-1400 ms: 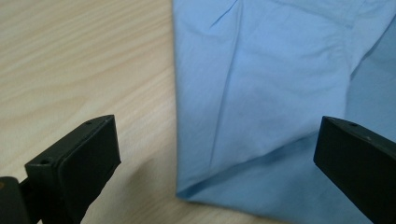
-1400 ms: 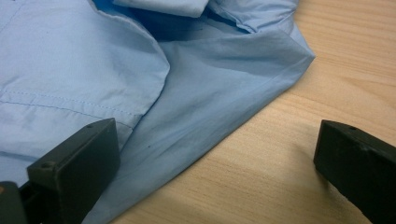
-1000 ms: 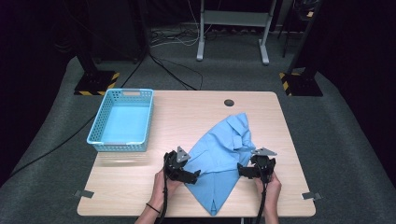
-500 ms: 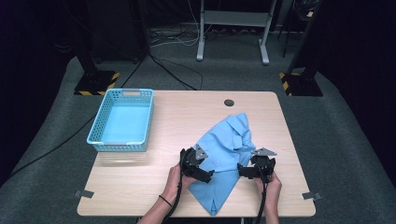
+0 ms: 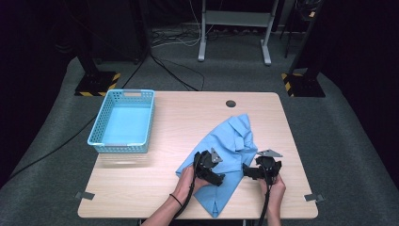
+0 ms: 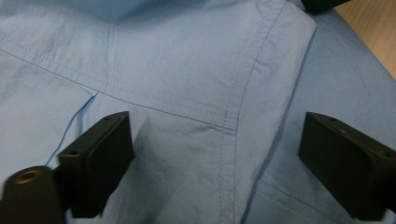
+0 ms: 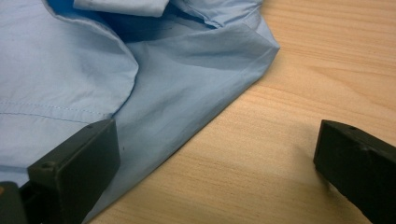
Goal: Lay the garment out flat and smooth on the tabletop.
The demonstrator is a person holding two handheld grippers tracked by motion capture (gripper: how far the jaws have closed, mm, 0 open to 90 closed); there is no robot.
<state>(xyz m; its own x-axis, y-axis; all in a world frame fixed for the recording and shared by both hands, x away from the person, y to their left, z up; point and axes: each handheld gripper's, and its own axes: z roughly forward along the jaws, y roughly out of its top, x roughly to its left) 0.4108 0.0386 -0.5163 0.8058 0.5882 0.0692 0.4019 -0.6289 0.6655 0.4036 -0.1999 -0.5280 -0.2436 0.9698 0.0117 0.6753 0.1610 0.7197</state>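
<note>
A light blue shirt point(image 5: 230, 141) lies crumpled on the wooden table point(image 5: 188, 117), right of centre near the front edge. My left gripper point(image 5: 217, 178) hovers over the shirt's middle, open, its jaws wide apart above a stitched seam point(image 6: 224, 126). My right gripper point(image 5: 246, 170) is open at the shirt's right edge: one jaw sits over the cloth point(image 7: 70, 93), the other over bare wood. In the right gripper view the shirt's hem point(image 7: 219, 105) runs diagonally across the table.
A light blue plastic basket point(image 5: 123, 120) stands at the table's left side. A dark round hole point(image 5: 230, 103) marks the table's back edge. Tape marks sit near the front corners. Stands and cables lie on the floor behind.
My left gripper has moved right from the shirt's left edge onto the middle of the cloth. The right gripper has stayed in place at the shirt's right edge.
</note>
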